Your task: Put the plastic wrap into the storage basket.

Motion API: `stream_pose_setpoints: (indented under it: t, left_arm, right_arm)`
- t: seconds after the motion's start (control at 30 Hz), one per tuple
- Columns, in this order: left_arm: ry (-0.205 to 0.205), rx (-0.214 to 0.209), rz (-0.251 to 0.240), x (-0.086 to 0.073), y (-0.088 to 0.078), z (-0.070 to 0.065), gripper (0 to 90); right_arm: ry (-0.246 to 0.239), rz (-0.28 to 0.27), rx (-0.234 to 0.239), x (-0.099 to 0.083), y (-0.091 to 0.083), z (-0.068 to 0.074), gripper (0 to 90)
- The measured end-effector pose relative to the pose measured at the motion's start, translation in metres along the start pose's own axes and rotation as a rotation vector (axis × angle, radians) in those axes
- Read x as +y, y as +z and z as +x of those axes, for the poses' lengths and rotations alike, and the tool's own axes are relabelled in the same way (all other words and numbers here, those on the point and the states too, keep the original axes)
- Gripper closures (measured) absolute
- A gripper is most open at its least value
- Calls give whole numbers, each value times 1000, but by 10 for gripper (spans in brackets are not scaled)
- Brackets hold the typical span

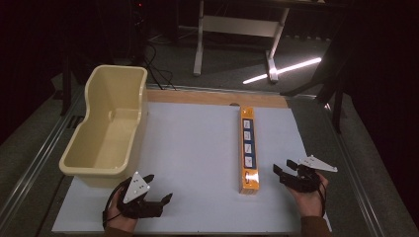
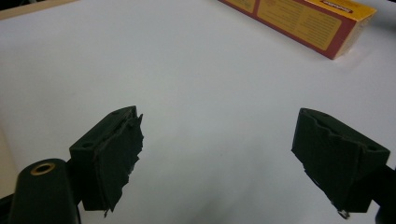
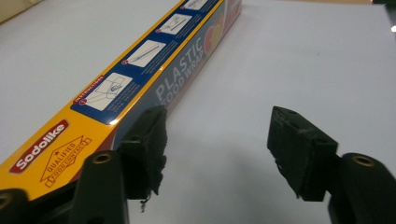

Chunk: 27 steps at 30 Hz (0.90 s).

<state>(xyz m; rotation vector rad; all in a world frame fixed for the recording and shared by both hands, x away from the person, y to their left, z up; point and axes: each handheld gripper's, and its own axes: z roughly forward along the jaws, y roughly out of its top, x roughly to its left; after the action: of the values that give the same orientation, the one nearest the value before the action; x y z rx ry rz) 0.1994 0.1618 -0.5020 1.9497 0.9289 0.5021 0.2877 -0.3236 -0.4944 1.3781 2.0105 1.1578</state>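
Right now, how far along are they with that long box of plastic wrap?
Barely started. The plastic wrap box lies flat on the white table, untouched. The right tongs hover open beside its near end; the left tongs wait open over bare table. Gripping and moving it, perhaps into the empty cream tub, remain.

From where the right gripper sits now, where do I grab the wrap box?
Probably the near end of the wrap box, from its right side, jaws across the narrow width. It lies flat and long on the table; the right gripper is open beside that end.
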Motion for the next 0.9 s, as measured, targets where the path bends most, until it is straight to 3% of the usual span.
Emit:
stream_pose_setpoints:
  t: [0.3, 0.37, 0.57, 0.9]
  left_arm:
    - [12, 1, -9, -3, -3, 0, 155]
    - [10, 2, -11, -3, -2, 1, 155]
    - [7, 4, -5, -3, -1, 2, 155]
    - [2, 6, 0, -4, 1, 3, 155]
  right_arm:
    - [-12, 36, 10, 10, 9, 14, 255]
    - [22, 70, 16, 15, 17, 18, 231]
    - [35, 99, 27, 25, 29, 25, 195]
    - [55, 196, 18, 51, 62, 32, 137]
